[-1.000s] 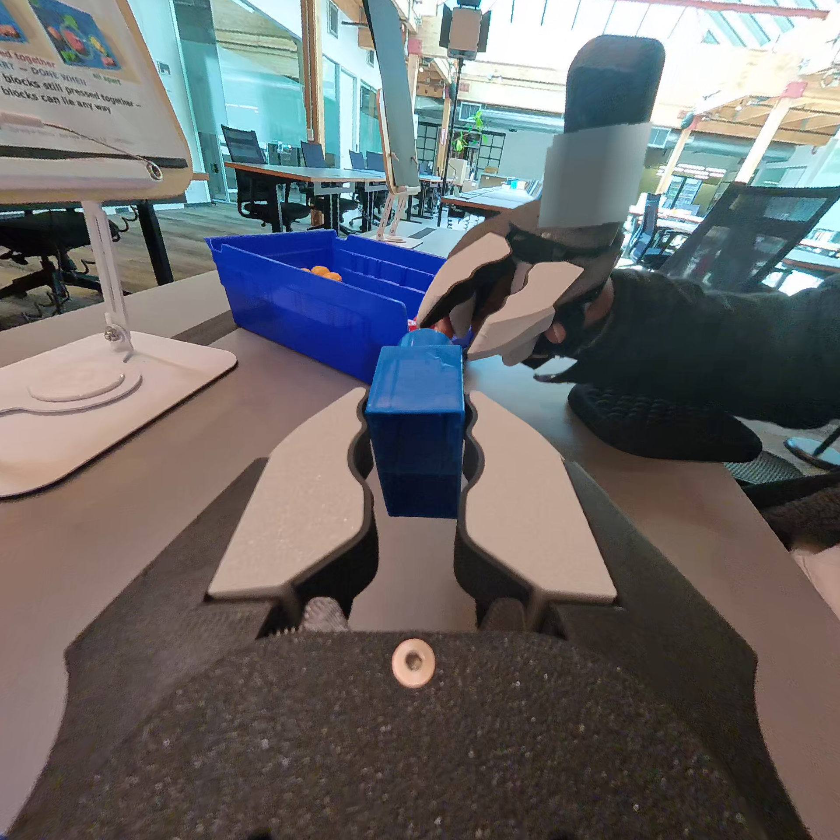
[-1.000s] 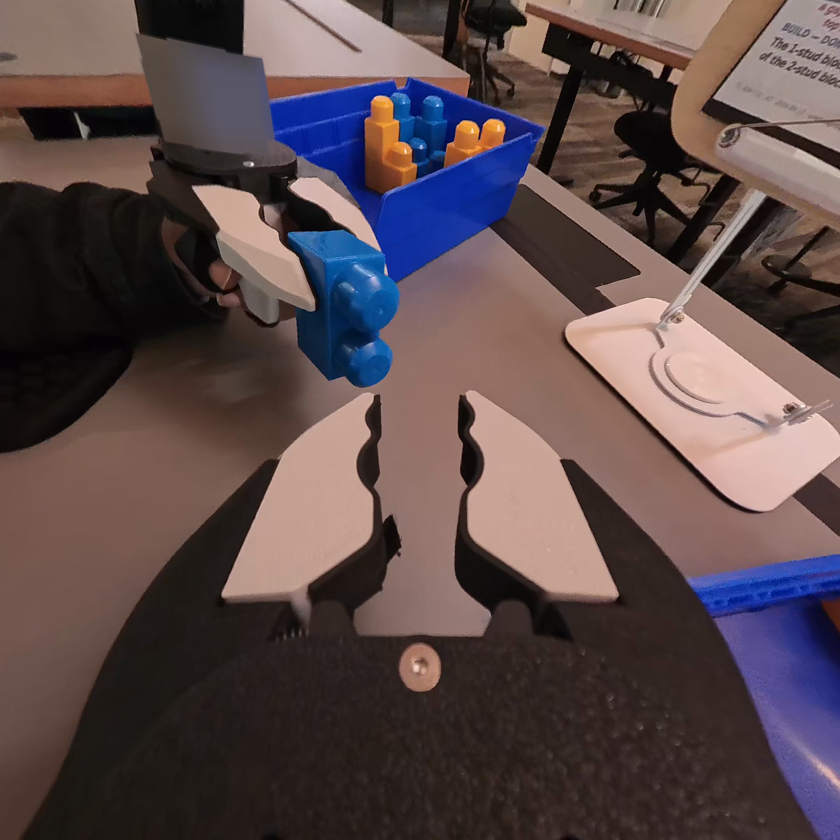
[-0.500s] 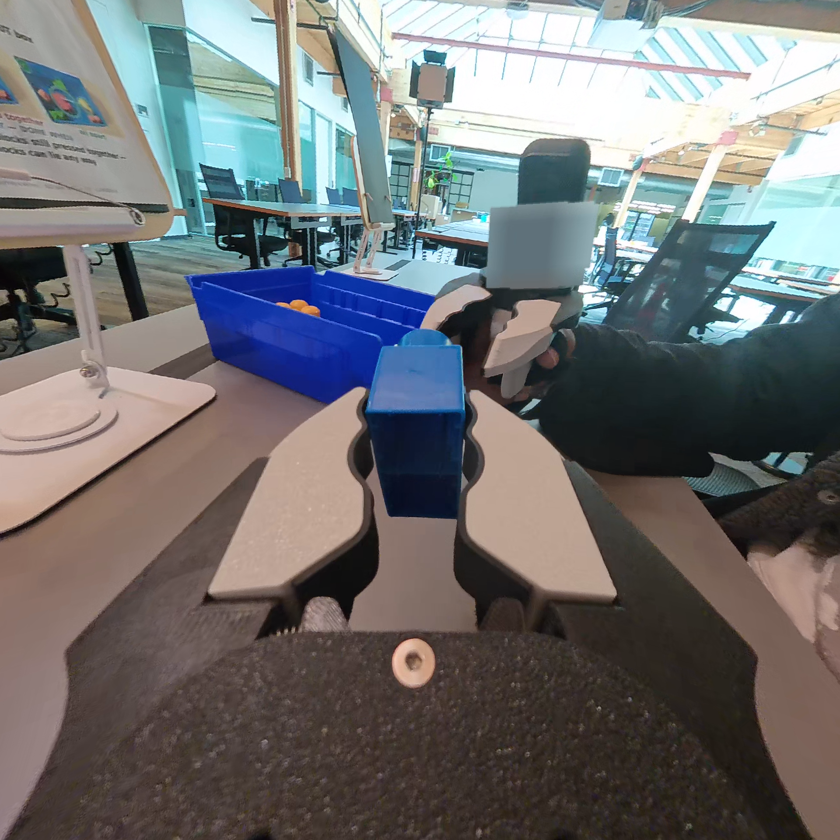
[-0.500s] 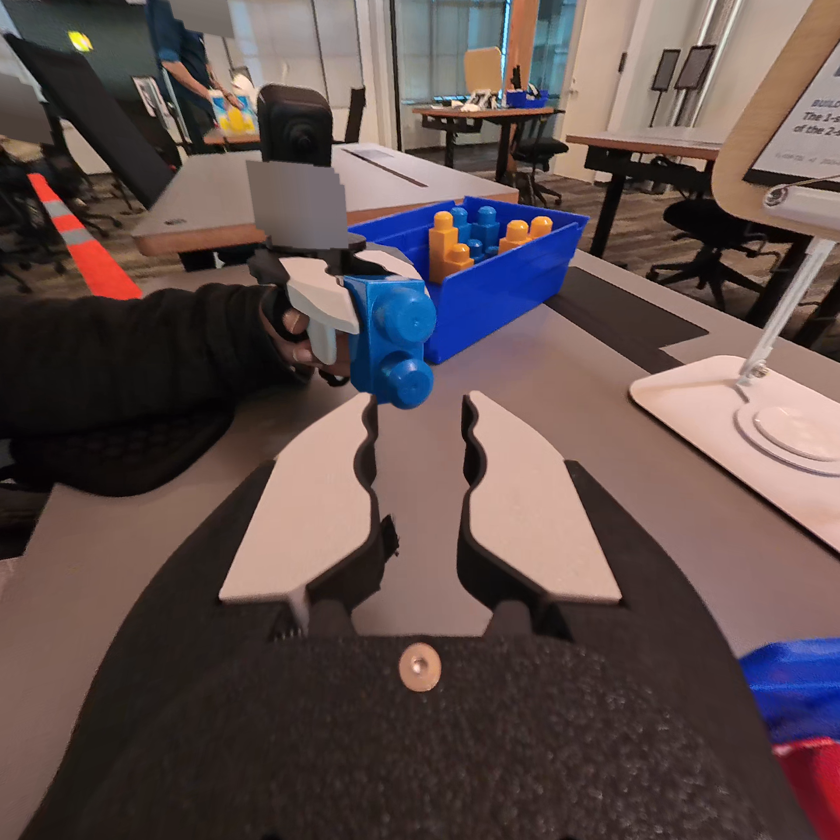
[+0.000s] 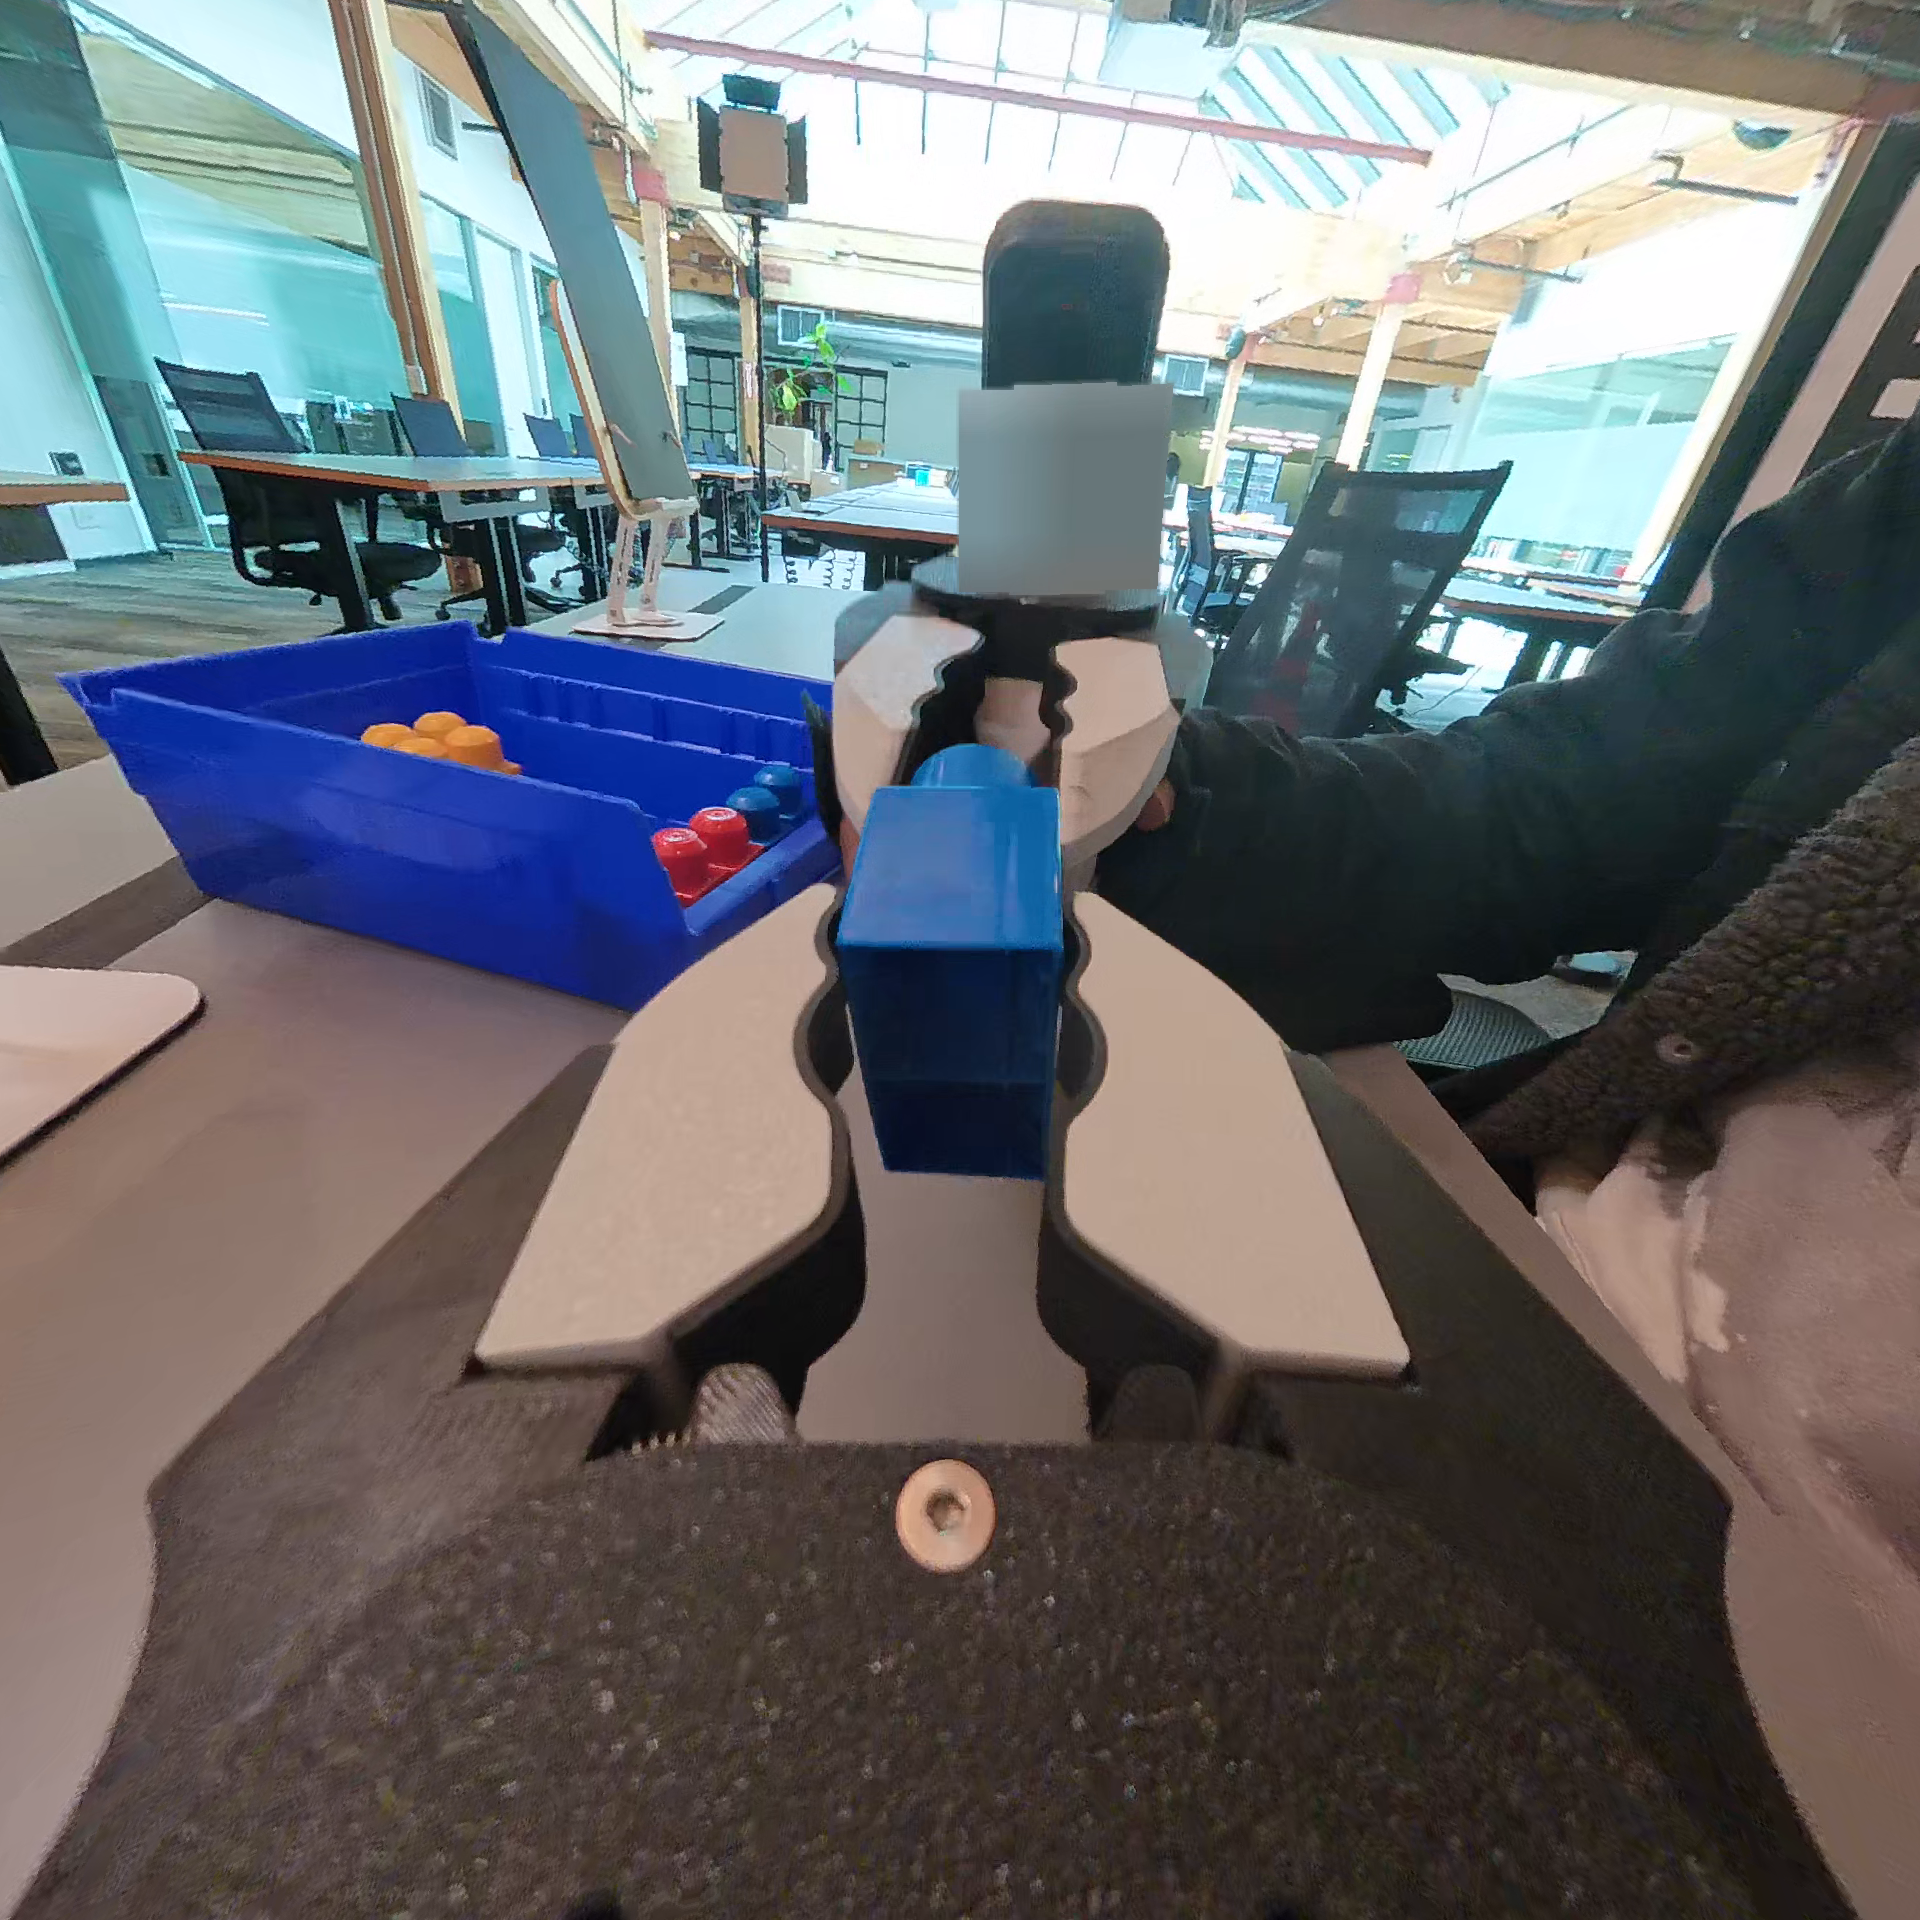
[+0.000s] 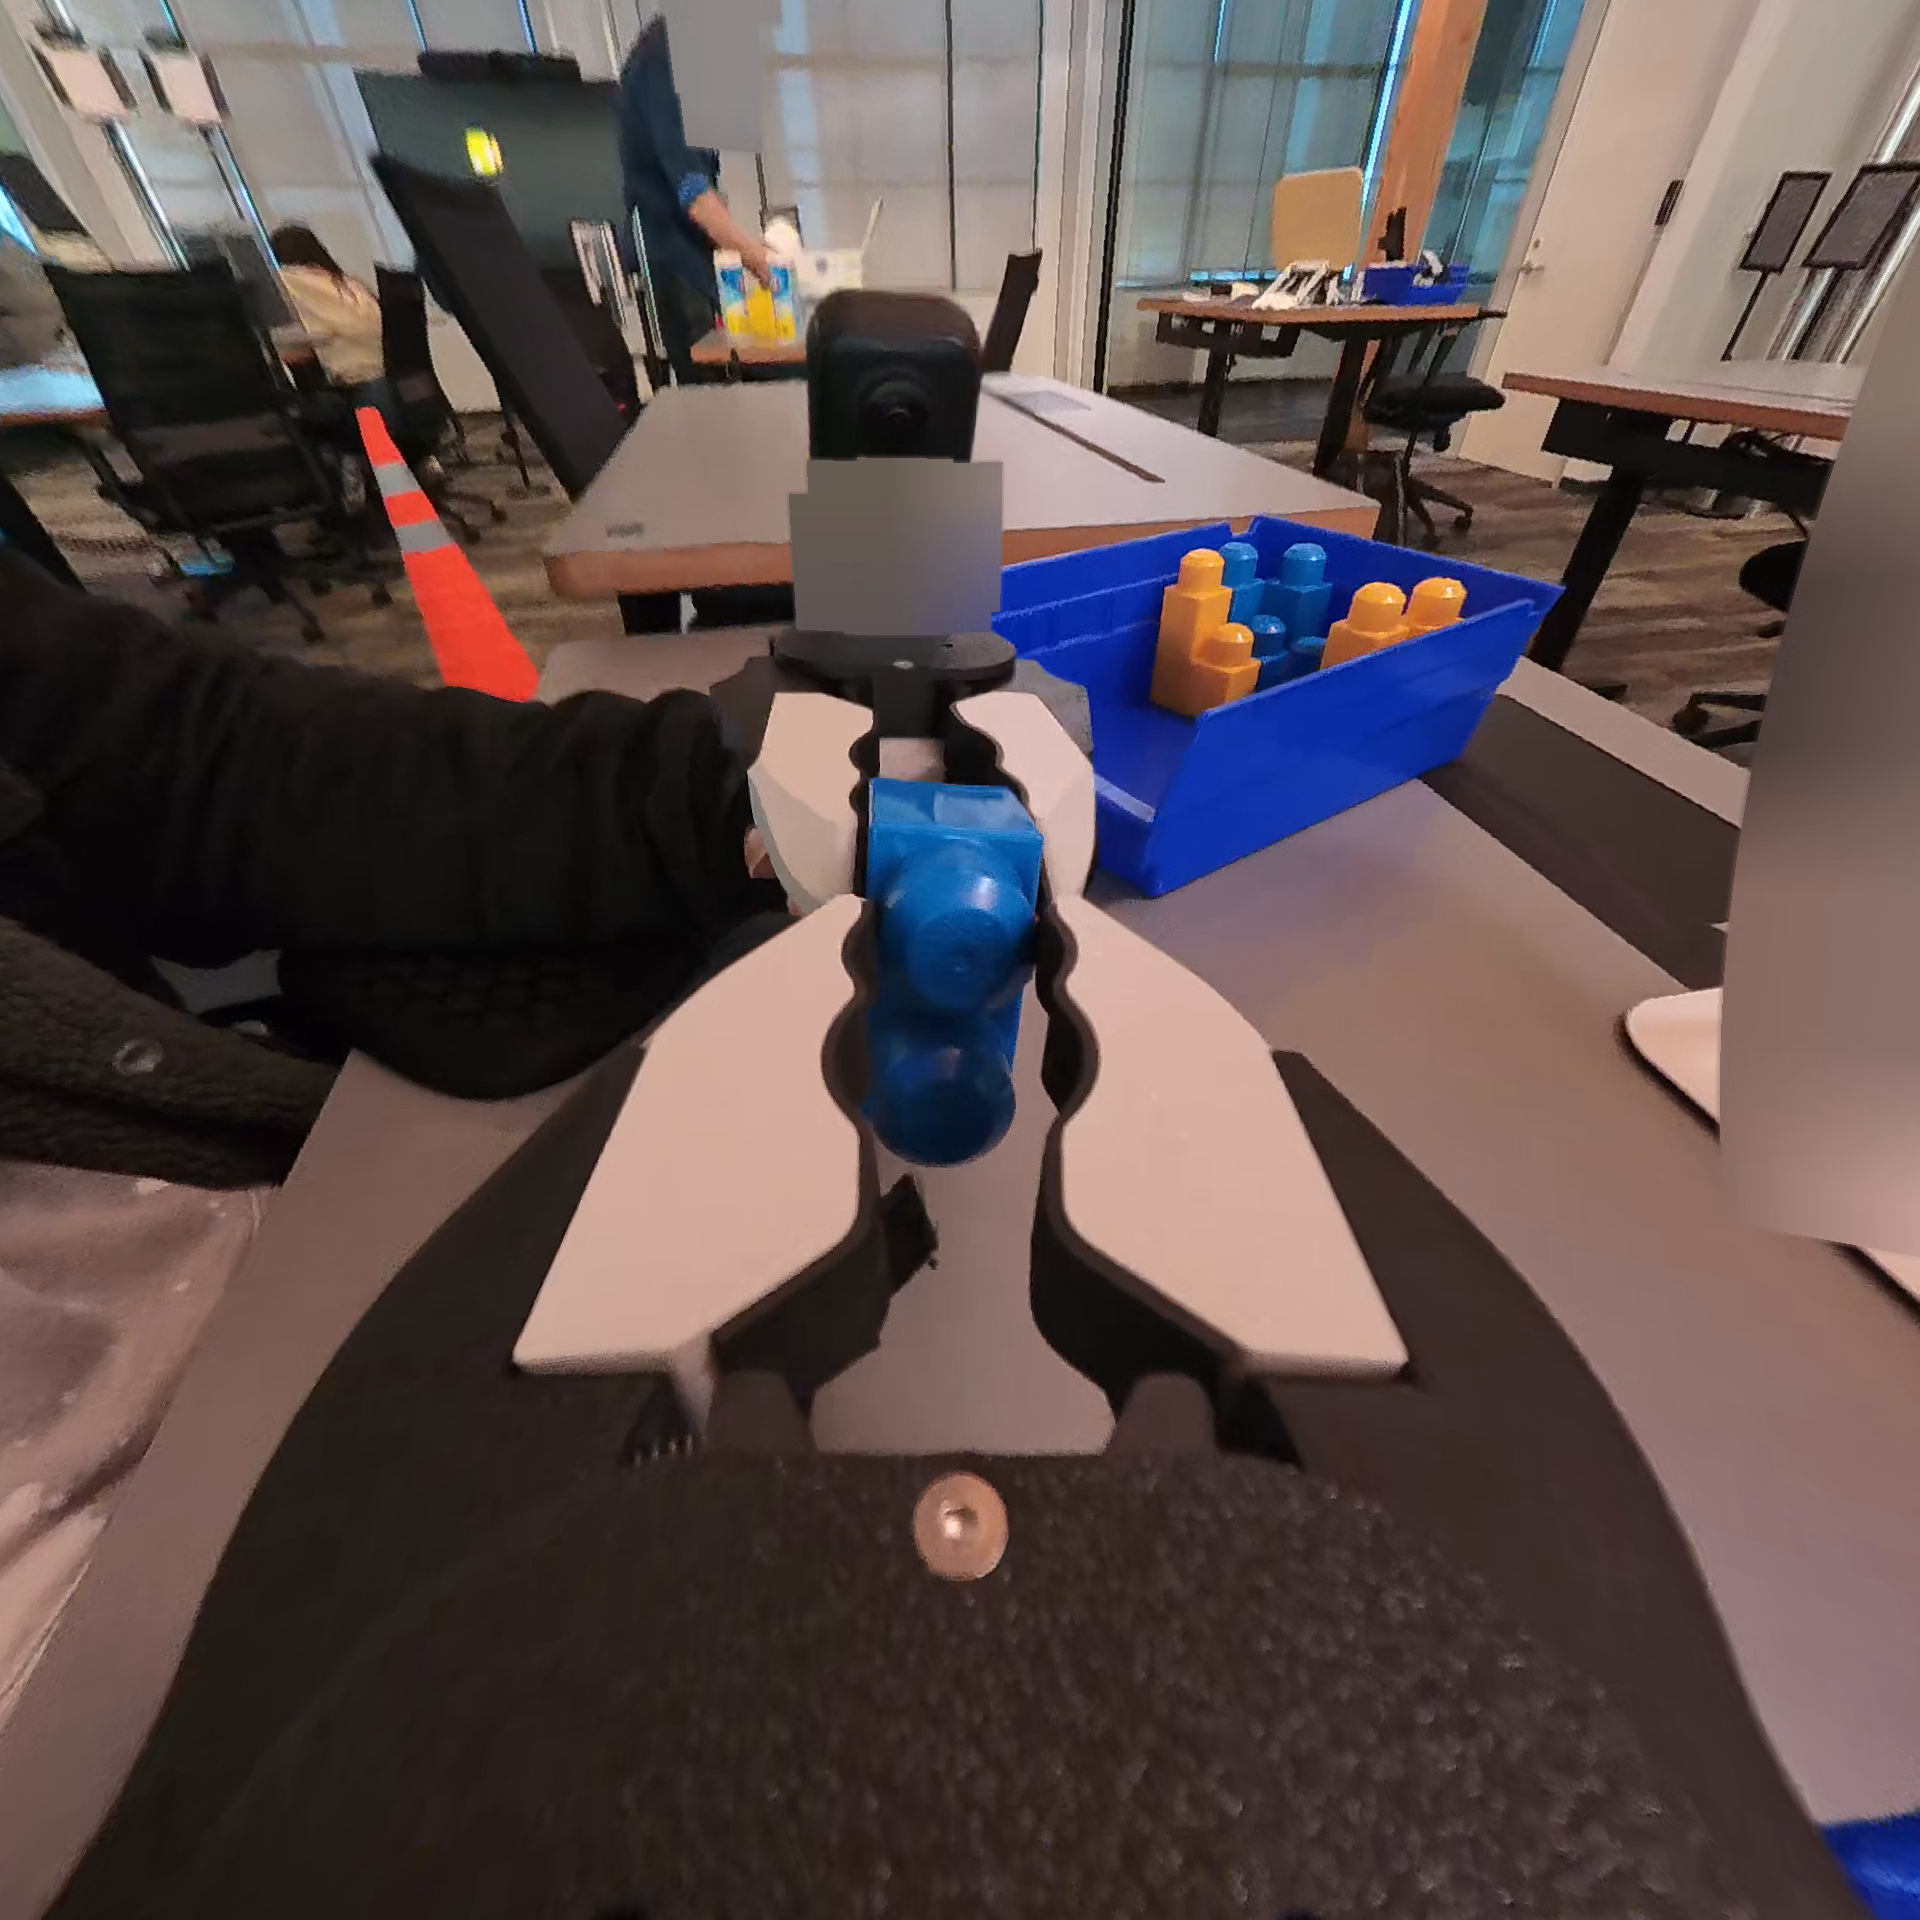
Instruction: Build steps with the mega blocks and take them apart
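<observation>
My left gripper [image 5: 951, 940] is shut on a blue two-stud mega block [image 5: 951, 987] and holds it above the grey table [image 5: 312, 1091], studs pointing away from me. My right gripper [image 5: 987, 727] faces it head-on, and its open fingers stand on either side of the block's top stud. In the right wrist view, the same block [image 6: 940, 987] sits stud-first between the fingertips of my right gripper [image 6: 945, 935], close to both fingers. The left gripper [image 6: 920, 769] grips its far end.
A blue bin [image 5: 416, 862] holds orange, red and blue blocks. A second blue bin [image 6: 1299, 769] behind the left gripper holds stacked orange and blue blocks. White stand bases [image 5: 62, 1039] [image 6: 1683, 1039] lie on the table. Black sleeves cross the near table edge. My two grippers' fingertips are within a few centimetres of each other.
The two grippers have come together head-on. The blue block's studs, earlier off to the left of the right gripper, now sit between its fingers. The left gripper has kept its grip.
</observation>
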A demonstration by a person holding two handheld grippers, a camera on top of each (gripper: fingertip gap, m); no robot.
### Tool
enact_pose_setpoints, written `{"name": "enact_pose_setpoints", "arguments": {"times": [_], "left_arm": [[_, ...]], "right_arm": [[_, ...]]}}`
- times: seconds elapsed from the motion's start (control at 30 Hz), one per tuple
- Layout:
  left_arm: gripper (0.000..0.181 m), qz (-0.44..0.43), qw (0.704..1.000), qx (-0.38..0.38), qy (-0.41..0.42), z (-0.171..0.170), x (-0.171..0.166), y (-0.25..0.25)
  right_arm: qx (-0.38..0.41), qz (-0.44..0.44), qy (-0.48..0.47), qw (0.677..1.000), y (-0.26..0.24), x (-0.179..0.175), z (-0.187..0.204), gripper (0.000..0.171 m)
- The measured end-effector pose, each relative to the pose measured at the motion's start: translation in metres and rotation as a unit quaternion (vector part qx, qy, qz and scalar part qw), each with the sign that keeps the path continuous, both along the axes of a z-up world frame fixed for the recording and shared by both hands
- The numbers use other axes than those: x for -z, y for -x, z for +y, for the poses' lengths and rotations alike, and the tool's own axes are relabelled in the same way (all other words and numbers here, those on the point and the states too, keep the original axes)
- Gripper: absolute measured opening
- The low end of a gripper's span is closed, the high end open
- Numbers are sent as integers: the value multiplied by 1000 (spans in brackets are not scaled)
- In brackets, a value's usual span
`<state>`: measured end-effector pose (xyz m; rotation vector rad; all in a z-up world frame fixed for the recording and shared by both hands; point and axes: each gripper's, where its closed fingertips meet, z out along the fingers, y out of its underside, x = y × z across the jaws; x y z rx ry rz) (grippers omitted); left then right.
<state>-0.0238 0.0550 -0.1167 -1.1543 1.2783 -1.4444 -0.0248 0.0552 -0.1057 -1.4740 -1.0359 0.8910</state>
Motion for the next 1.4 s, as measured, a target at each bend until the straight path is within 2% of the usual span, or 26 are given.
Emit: {"name": "enact_pose_setpoints", "arguments": {"times": [0.13, 0.2, 0.3, 0.4, 0.5, 0.67, 0.8, 0.9, 1.13, 1.23, 1.4], "left_arm": [[39, -5, 999, -35, -26, 5, -9, -2], [38, -5, 998, -65, -25, 17, -11, 4], [26, -15, 995, -93, -15, 32, -12, 12], [17, -15, 993, -118, -14, 43, -12, 16], [0, -16, 990, -141, -13, 51, -10, 19], [0, -9, 985, -170, -11, 60, -5, 21], [0, -2, 984, -176, -11, 63, -1, 21], [0, 1, 984, -179, -11, 66, 1, 21], [0, 12, 983, -182, -11, 69, 7, 21], [0, 14, 982, -188, -14, 71, 8, 22], [0, 15, 976, -217, -13, 80, 9, 25]], "right_arm": [[-2, -98, -38, 994, -31, -25, 6, 29], [45, -175, -45, 982, -74, -41, 34, 29], [133, -336, -20, 932, -155, -40, 91, 29], [170, -443, 38, 879, -217, -17, 131, 29], [166, -501, 86, 845, -244, 19, 156, 29], [139, -537, 142, 820, -249, 77, 184, 29], [121, -563, 170, 799, -253, 103, 197, 29], [108, -568, 185, 795, -255, 112, 202, 29], [108, -552, 169, 809, -251, 112, 208, 31], [121, -524, 141, 831, -243, 90, 207, 36], [182, -439, 71, 877, -228, 28, 201, 37]]}}
